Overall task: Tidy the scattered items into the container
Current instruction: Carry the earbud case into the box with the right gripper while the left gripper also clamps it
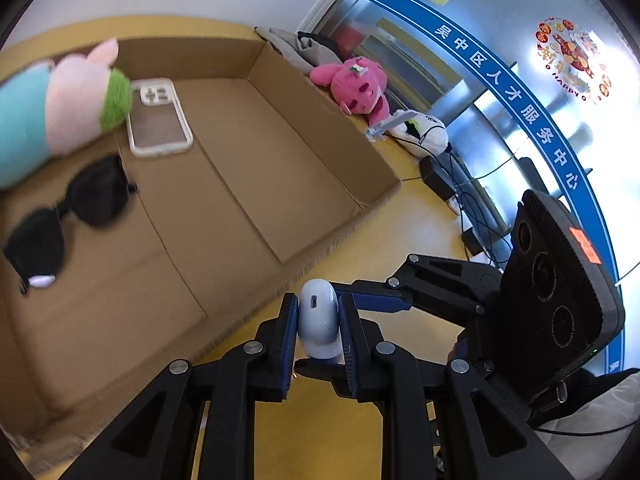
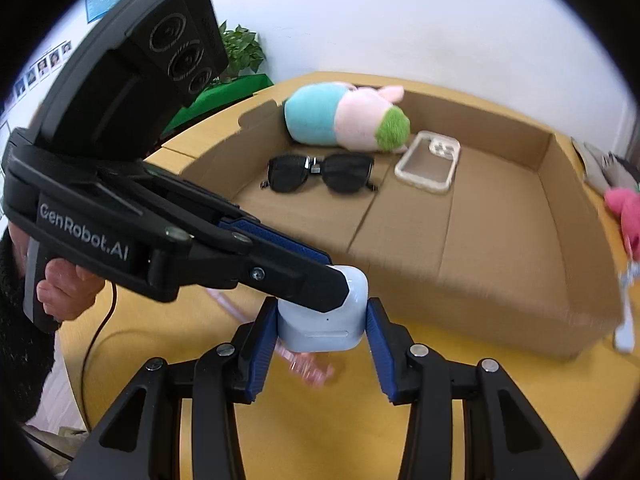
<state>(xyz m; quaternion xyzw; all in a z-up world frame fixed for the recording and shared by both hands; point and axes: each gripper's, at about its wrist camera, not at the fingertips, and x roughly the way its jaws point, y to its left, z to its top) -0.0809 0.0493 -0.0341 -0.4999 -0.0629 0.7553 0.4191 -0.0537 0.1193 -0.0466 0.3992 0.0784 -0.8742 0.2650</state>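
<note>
My left gripper (image 1: 318, 320) is shut on a pale blue earbud case (image 1: 319, 316) and holds it above the yellow table, just outside the near wall of the cardboard box (image 1: 340, 236). In the right wrist view the same case (image 2: 324, 328) sits between my right gripper's (image 2: 322, 340) blue pads; whether they press it I cannot tell. The left gripper's fingers (image 2: 280, 268) reach over the case from the left. Inside the box (image 2: 500, 304) lie black sunglasses (image 2: 320, 174), a clear phone case (image 2: 430, 162) and a teal-pink-green plush (image 2: 344, 118).
A pink plush (image 1: 358, 84) and a white item with cables (image 1: 426, 136) lie on the table beyond the box. A pink clear object (image 2: 310, 364) lies on the table under the grippers. A green plant (image 2: 240, 50) stands at the back left.
</note>
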